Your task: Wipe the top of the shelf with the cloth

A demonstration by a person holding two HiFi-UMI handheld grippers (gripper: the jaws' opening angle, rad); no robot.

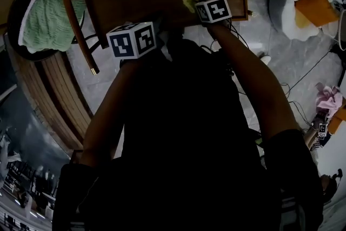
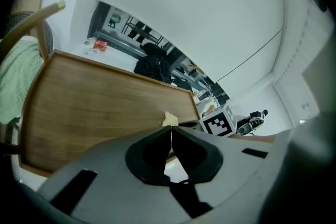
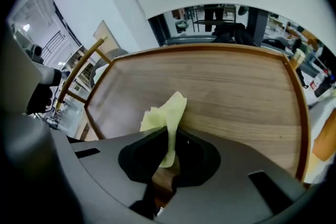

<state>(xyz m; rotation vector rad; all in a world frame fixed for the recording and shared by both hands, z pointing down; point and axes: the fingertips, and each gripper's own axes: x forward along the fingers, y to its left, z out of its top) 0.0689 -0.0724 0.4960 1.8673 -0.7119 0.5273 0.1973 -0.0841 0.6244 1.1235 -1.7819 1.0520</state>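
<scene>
R gripper [image 3: 169, 132] jaws clamped on cloth [image 3: 166, 112] at shelf top [image 3: 236, 92]; L gripper [image 2: 171, 135] jaws together, empty.

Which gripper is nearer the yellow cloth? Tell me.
Right. The right gripper pinches the cloth in its jaws; the left gripper, shut and empty, sits apart to the cloth's left.

No readable text or labels

Both arms [image 1: 114, 103] reach forward, grippers side by side
Left gripper [image 2: 170, 135] jaws together, empty; right gripper [image 3: 169, 138] pinches the cloth [image 3: 167, 110]
</scene>
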